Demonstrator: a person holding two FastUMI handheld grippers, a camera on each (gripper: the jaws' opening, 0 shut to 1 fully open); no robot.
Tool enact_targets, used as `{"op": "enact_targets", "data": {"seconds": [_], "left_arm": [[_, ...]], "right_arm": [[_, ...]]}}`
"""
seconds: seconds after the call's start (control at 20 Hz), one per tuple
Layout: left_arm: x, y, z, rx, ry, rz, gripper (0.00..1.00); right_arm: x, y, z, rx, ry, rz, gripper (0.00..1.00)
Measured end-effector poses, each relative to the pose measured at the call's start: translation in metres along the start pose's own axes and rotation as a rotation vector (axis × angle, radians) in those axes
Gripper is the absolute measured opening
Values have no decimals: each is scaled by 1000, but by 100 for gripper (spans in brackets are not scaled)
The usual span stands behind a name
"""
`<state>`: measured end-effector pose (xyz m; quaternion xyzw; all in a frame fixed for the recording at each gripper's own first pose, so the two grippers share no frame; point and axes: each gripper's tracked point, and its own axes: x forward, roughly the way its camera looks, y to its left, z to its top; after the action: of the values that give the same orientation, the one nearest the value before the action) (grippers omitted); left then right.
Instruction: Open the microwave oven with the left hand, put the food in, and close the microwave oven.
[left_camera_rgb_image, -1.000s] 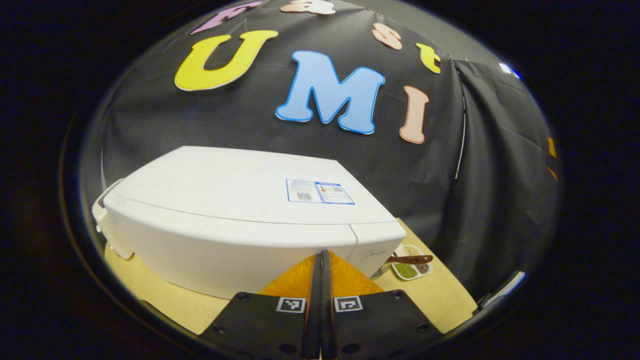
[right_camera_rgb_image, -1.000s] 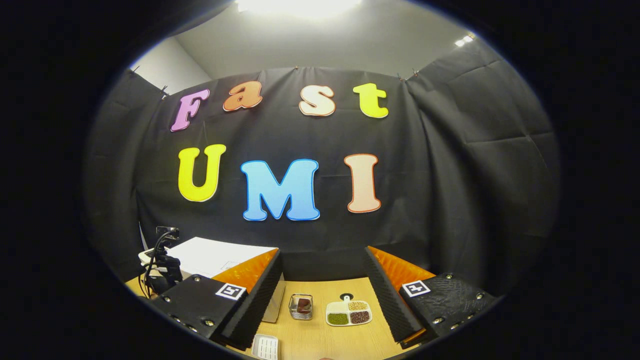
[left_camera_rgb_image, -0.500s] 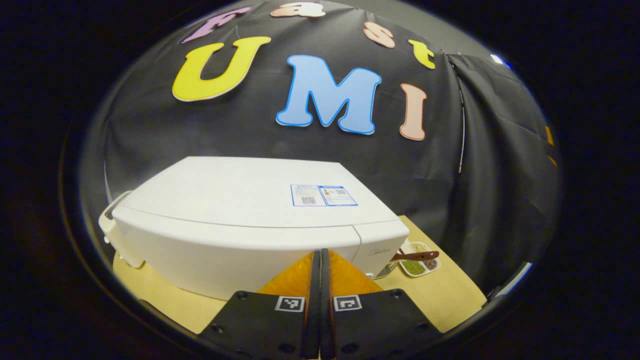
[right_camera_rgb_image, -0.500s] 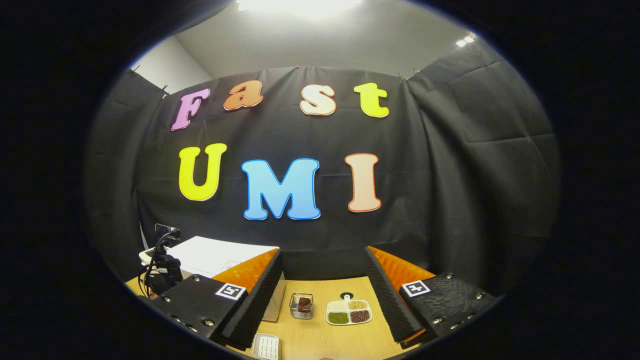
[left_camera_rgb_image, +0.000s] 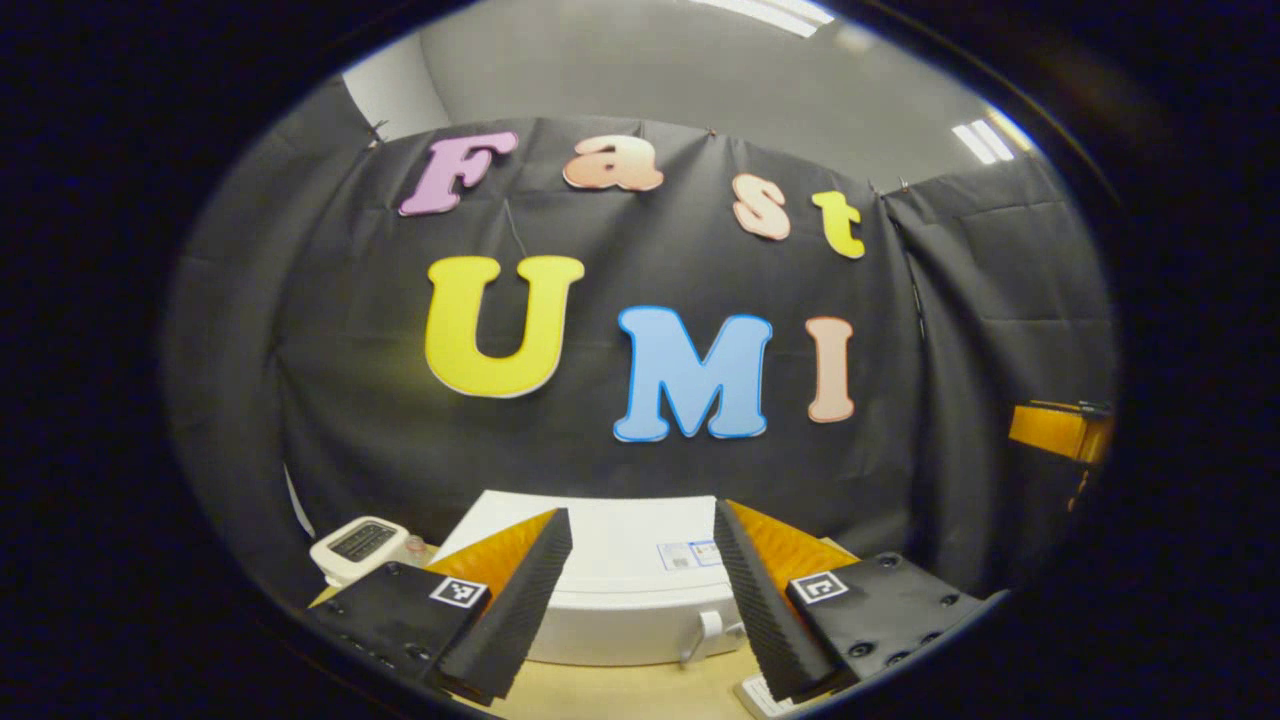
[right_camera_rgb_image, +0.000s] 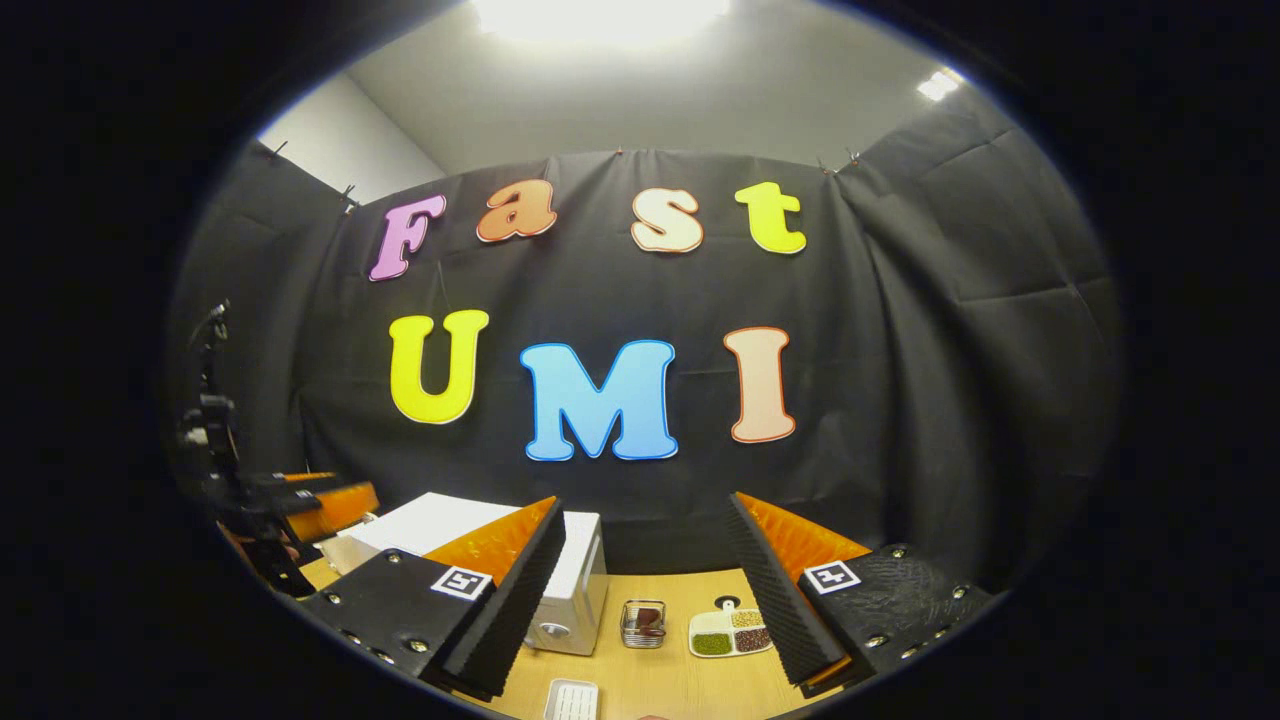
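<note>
The microwave oven (left_camera_rgb_image: 625, 590) sits at the back-left part of the wooden surface (right_camera_rgb_image: 690, 680), and in the left gripper view its door looks shut, with the pale handle (left_camera_rgb_image: 705, 632) at its front right. Judging from that, either nothing has been started or the whole job is finished; the food's place decides it. In the right gripper view a small wire basket (right_camera_rgb_image: 644, 622) with something dark red-brown inside stands on the surface just right of the microwave oven's control side, and beside it, toward the right, lies a divided dish (right_camera_rgb_image: 732, 634) with green, tan and dark reddish grains in separate compartments. Since these sit outside the oven, I judge the task is at its beginning: opening the door, loading the food and closing it all remain. The left claw (left_camera_rgb_image: 632, 590) is released, its fingers spread wide with the microwave oven's top and front seen between them, apart from the handle. The right claw (right_camera_rgb_image: 645, 600) is likewise released and holds nothing, the basket and dish lying farther off between its fingers. A small white ridged tray (right_camera_rgb_image: 572, 698) lies at the near edge of the surface. A pale device (left_camera_rgb_image: 358, 543) stands left of the oven; what it is, I cannot tell.
</note>
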<state>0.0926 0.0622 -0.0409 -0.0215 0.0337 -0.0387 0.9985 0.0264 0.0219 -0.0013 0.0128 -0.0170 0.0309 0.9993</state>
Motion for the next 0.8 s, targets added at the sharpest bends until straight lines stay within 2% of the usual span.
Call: {"op": "enact_targets", "data": {"seconds": [0.05,0.1,0.25,0.3,0.55,0.8], "left_arm": [[-15,5,17,-10,-25,7,96],[-33,13,31,-14,-41,15,94],[-62,27,52,-3,-55,20,95],[-69,29,56,0,-61,17,96],[-101,41,67,45,-83,-15,96],[-113,49,76,44,-105,-57,96]], "right_arm": [[-3,5,3,-3,-6,4,98],[-7,11,7,-8,-11,7,93],[-19,24,19,-23,-35,8,93],[-22,30,21,-26,-39,8,98],[-36,50,29,-33,-39,-4,98],[-45,68,35,-65,-40,-21,98]]}}
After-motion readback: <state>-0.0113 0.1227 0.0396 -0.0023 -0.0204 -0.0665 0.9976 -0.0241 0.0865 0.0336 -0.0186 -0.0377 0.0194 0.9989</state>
